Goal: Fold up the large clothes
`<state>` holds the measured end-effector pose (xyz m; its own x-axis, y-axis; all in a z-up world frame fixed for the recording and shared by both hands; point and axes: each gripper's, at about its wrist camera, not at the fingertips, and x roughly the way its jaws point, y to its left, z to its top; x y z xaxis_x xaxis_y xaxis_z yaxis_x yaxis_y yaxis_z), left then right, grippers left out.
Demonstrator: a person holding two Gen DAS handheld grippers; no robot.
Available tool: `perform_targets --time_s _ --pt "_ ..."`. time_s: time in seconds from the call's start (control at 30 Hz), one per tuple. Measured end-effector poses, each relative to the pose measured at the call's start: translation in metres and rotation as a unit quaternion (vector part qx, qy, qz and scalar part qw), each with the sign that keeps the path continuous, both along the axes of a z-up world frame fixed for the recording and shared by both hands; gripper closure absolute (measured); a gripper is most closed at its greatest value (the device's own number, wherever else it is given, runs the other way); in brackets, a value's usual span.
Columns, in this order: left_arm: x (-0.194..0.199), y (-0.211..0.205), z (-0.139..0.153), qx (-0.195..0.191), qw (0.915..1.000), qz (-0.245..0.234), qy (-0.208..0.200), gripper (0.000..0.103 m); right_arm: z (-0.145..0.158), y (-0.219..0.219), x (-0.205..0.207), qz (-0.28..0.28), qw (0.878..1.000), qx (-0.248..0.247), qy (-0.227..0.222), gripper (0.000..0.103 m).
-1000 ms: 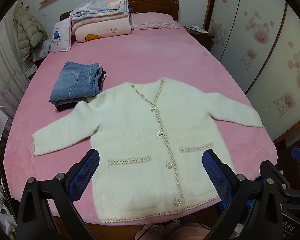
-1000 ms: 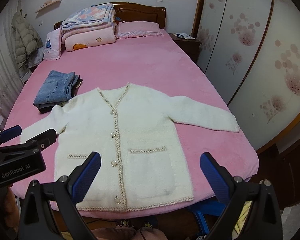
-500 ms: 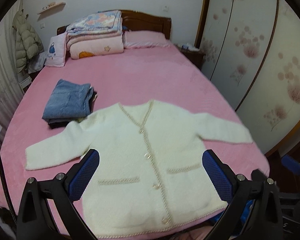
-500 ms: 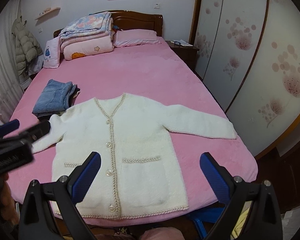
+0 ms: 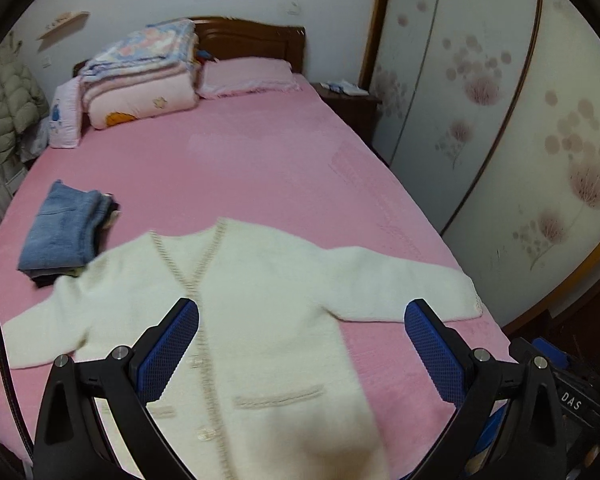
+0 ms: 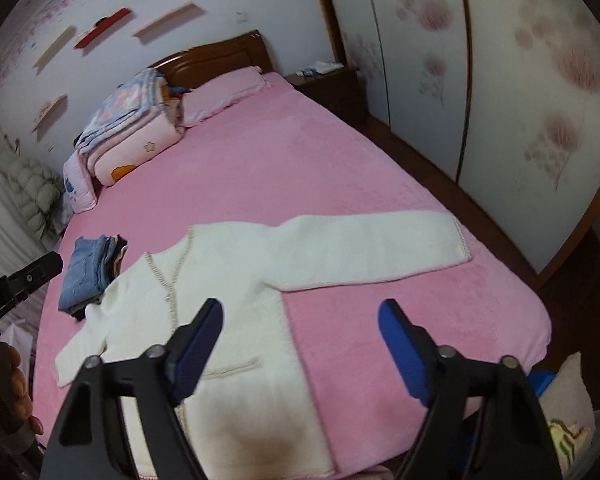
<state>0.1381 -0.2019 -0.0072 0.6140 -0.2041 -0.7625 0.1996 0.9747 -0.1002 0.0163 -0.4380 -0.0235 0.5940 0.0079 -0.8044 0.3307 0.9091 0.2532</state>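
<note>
Since the cream cardigan [image 5: 260,320] lies flat and buttoned, front up, at the foot of the bed [image 5: 260,168], I take it as my landmark. I judge it thick, fuzzy and soft: light enough for one gripper, not slippery, not fragile, but limp, so it will sag and drag on the plush pink cover unless lifted clear. The best holds look to be the cuff of the sleeve [image 6: 456,240] stretched out toward the wardrobe [image 6: 520,80], the shoulder seam, or the braided hem; the buttons I would avoid.

The left gripper [image 5: 300,344] hangs above the cardigan's chest with its fingers wide and nothing between them. The right gripper [image 6: 300,336] hangs over the cardigan's side edge, below that outstretched sleeve; its fingers are closing but stand apart, and no cloth is between them.

Beyond the cardigan's other sleeve sits a folded stack topped by jeans [image 5: 64,232], just beside the shoulder. Farther past the collar, at the headboard, are a pillow [image 5: 244,76] and piled quilts [image 5: 140,76]. A puffy coat [image 6: 28,188] hangs beyond the jeans side.
</note>
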Motion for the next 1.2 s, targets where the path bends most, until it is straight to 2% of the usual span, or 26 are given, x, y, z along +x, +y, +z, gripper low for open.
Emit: perform_targets --time_s 0.1,0.23,0.4,0.47,0.53,0.6,0.73,0.83,0.9,0.93,0.97,1.1,1.2 --pt "0.038 -0.072 -0.044 0.024 0.9989 -0.03 0.028 0.001 -0.046 -0.069 0.018 -0.011 0.998 0.055 0.018 0.036" --pt "0.086 -0.157 -0.111 0.044 0.9963 -0.053 0.051 0.001 -0.114 -0.144 0.039 -0.035 0.991 0.12 0.042 0.037" --pt "0.135 -0.233 -0.199 0.061 0.9925 -0.049 0.094 0.001 -0.212 -0.224 0.059 -0.081 0.974 0.19 0.09 0.038" --pt "0.147 -0.258 -0.233 0.075 0.9901 -0.049 0.108 0.001 -0.242 -0.243 0.061 -0.099 0.969 0.197 0.112 0.04" --pt "0.153 -0.275 -0.256 0.089 0.9873 -0.049 0.122 0.002 -0.271 -0.261 0.061 -0.12 0.959 0.22 0.133 0.044" --pt "0.155 -0.287 -0.268 0.087 0.9865 -0.051 0.129 0.002 -0.287 -0.273 0.059 -0.135 0.951 0.245 0.132 0.046" --pt "0.155 -0.305 -0.274 0.074 0.9865 -0.06 0.133 0.002 -0.3 -0.285 0.066 -0.144 0.947 0.266 0.108 0.049" --pt "0.153 -0.307 -0.269 0.073 0.9868 -0.063 0.131 0.002 -0.306 -0.297 0.078 -0.149 0.948 0.261 0.101 0.062" --pt "0.15 -0.301 -0.263 0.066 0.9873 -0.061 0.131 0.002 -0.309 -0.301 0.085 -0.155 0.948 0.258 0.105 0.086" --pt "0.149 -0.296 -0.258 0.062 0.9876 -0.057 0.132 0.002 -0.309 -0.301 0.087 -0.15 0.947 0.264 0.103 0.092" --pt "0.148 -0.289 -0.253 0.057 0.9879 -0.052 0.134 0.002 -0.306 -0.3 0.088 -0.147 0.948 0.263 0.101 0.093" --pt "0.138 -0.251 -0.233 0.04 0.9893 -0.024 0.138 0.002 -0.267 -0.291 0.091 -0.119 0.968 0.205 0.079 0.095" --pt "0.126 -0.206 -0.21 0.041 0.9912 0.007 0.126 0.002 -0.216 -0.268 0.103 -0.069 0.983 0.165 0.042 0.095"
